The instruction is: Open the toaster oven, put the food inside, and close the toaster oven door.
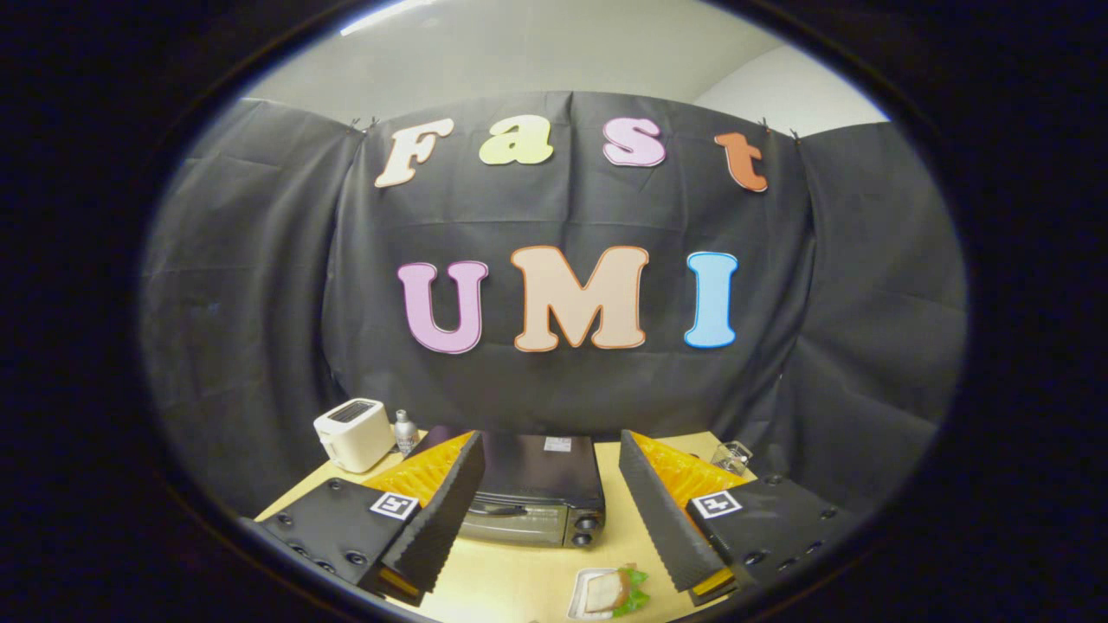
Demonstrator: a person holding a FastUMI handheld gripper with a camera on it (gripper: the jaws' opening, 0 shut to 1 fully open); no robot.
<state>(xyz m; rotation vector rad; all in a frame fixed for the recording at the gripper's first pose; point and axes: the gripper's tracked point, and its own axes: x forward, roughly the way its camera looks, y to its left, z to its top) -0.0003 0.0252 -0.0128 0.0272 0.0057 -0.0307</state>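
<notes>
A dark toaster oven (538,493) stands on the light wooden table (528,580), its glass door shut, with two knobs down its right side. It lies beyond and between my fingers. A sandwich with green lettuce (616,592) rests on a small white plate (582,597) on the table, nearer than the oven, just inside my right finger. My gripper (554,562) hangs high above the table, open wide, with nothing between its fingers.
A white pop-up toaster (353,433) stands at the table's far left, with a small metal shaker (404,432) beside it. A clear glass item (732,453) sits at the far right. Black cloth walls in the booth behind the table.
</notes>
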